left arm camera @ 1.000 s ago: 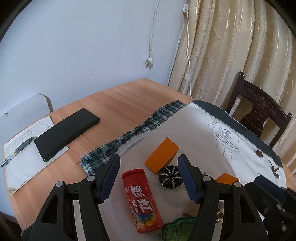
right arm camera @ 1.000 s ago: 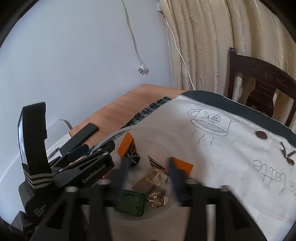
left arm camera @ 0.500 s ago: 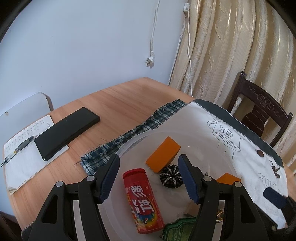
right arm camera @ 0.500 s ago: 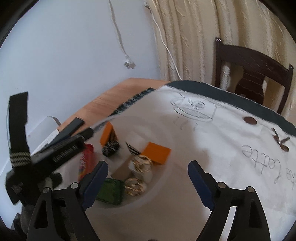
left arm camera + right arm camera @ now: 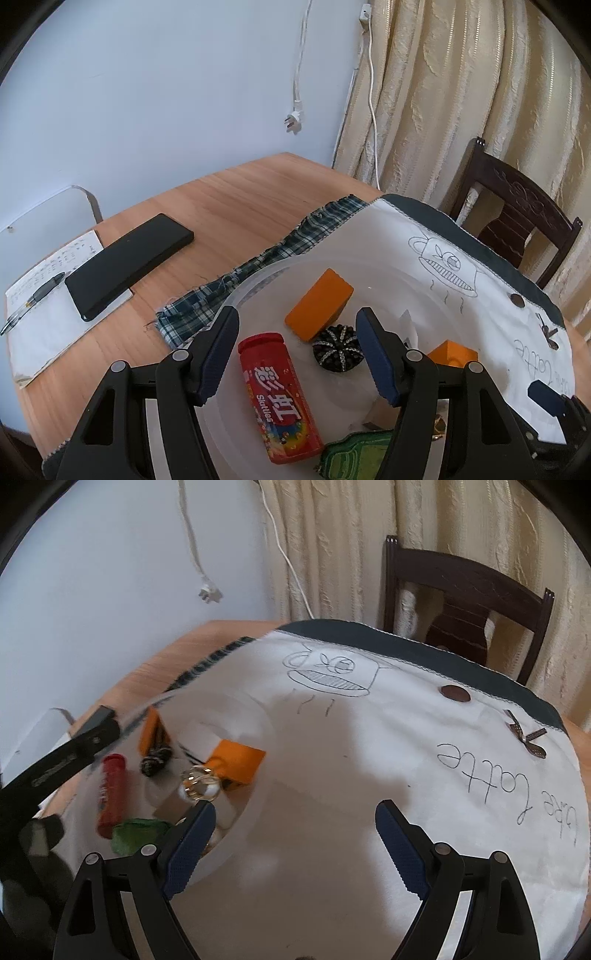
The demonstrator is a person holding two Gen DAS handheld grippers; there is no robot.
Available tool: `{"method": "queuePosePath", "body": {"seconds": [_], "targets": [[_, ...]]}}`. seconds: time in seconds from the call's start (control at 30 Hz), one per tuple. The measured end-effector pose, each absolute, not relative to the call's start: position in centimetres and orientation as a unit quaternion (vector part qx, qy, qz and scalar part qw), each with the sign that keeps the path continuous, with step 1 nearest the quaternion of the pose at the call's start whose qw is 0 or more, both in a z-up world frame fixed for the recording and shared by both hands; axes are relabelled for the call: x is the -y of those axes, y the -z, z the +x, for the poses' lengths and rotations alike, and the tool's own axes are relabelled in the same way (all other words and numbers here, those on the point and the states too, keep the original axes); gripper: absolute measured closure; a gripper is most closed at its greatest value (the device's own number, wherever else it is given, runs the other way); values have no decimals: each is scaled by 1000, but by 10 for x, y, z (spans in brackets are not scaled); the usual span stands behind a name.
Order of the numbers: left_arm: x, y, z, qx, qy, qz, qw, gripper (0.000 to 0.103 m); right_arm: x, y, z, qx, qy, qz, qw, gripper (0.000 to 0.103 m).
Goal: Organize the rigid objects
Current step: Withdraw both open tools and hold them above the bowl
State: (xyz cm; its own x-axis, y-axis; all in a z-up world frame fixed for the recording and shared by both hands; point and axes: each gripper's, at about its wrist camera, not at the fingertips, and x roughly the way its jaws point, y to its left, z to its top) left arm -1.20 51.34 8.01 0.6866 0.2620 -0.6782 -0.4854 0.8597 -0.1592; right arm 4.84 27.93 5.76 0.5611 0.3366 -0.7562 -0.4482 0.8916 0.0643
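Observation:
A clear plastic tub (image 5: 258,277) on the white cloth holds a red Skittles tube (image 5: 279,397), two orange blocks (image 5: 319,304) (image 5: 452,352), a black beaded piece (image 5: 336,350) and a green pouch (image 5: 354,458). My left gripper (image 5: 297,354) hangs open over the tub, above the tube and the beaded piece. In the right wrist view the same tub (image 5: 258,797) lies at left with the tube (image 5: 110,790), an orange block (image 5: 236,762) and a gold ring (image 5: 197,784). My right gripper (image 5: 295,842) is open and empty over bare cloth, right of the tub.
A black phone (image 5: 129,258) lies on a notebook (image 5: 44,314) with a pen (image 5: 31,301) at the left of the wooden table (image 5: 229,199). A plaid cloth (image 5: 258,273) sticks out under the white one. A dark chair (image 5: 465,602) stands behind, by the curtain.
My right gripper has opened and swung right, out of the tub and over the bare cloth. The left gripper has held almost still above the tub.

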Motion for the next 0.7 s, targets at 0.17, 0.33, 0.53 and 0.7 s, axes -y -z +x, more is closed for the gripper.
{"method": "queuePosePath", "body": {"seconds": [0.17,0.33,0.53,0.7], "targets": [[-512,-81,-13,-335,-206,-165,904,29,-295,-51,55,-414,-212,-99,879,12],[-512,-81,-14,-335,-205,-166,904,28,-313,-49,54,-406,-229,-119,877,11],[-512,-80,-13,-337,-207,-168,903,28,-320,-49,48,-398,-256,-125,872,10],[-511,-80,-13,-336,-207,-167,903,28,-303,-51,54,-401,-237,-108,878,10]]}}
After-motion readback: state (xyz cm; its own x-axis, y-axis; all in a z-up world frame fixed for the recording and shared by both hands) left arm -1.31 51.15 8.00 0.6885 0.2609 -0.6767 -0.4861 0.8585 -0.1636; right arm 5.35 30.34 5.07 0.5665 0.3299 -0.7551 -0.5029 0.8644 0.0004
